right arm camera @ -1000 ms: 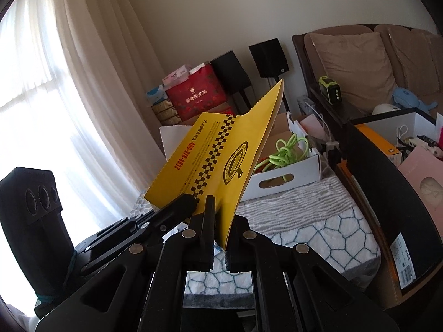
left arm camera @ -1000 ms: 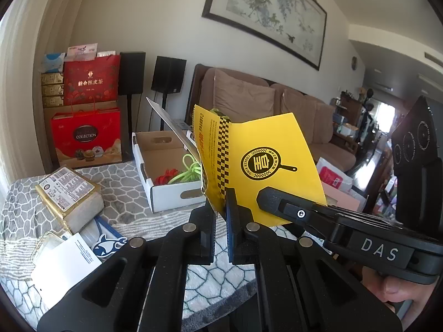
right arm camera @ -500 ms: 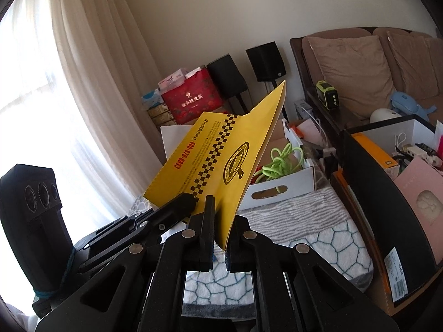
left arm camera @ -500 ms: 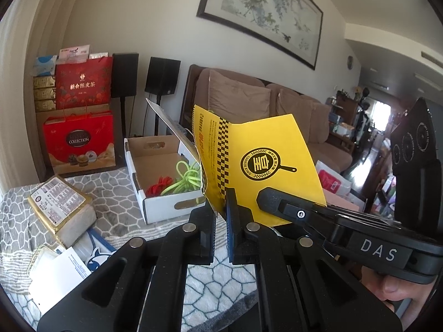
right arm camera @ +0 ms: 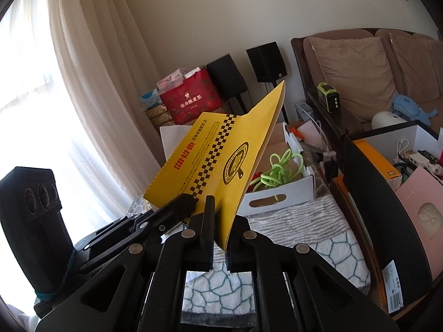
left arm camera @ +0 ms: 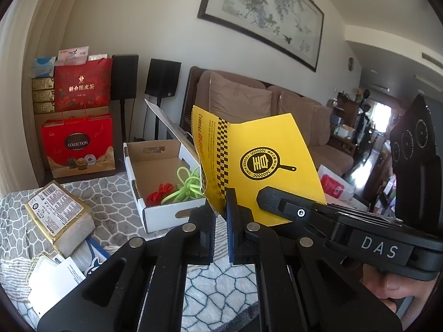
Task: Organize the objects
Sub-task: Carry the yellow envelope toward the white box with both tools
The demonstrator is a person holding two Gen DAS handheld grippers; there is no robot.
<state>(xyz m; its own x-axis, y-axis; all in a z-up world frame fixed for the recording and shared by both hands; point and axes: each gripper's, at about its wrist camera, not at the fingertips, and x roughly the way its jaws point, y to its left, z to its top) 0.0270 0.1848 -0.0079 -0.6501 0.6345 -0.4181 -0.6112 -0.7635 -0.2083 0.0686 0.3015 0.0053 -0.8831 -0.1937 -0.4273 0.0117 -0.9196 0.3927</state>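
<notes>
Both grippers have drifted a little across the room with the yellow leaflet [left arm camera: 265, 166] between them, so the white cardboard box [left arm camera: 166, 213] sits further right in the left wrist view than a second ago. Left gripper [left arm camera: 220, 207] and right gripper [right arm camera: 220, 221] are each pinched narrow on the leaflet's lower edge, side by side, which probably keeps the thin folded paper from flopping while it is carried. It hangs in the air above the patterned cloth [left arm camera: 216, 290] on the table, in front of the box holding green cord [left arm camera: 185, 185]. Behind stand red gift bags [left arm camera: 79, 149], speakers and a brown sofa [left arm camera: 277, 105].
</notes>
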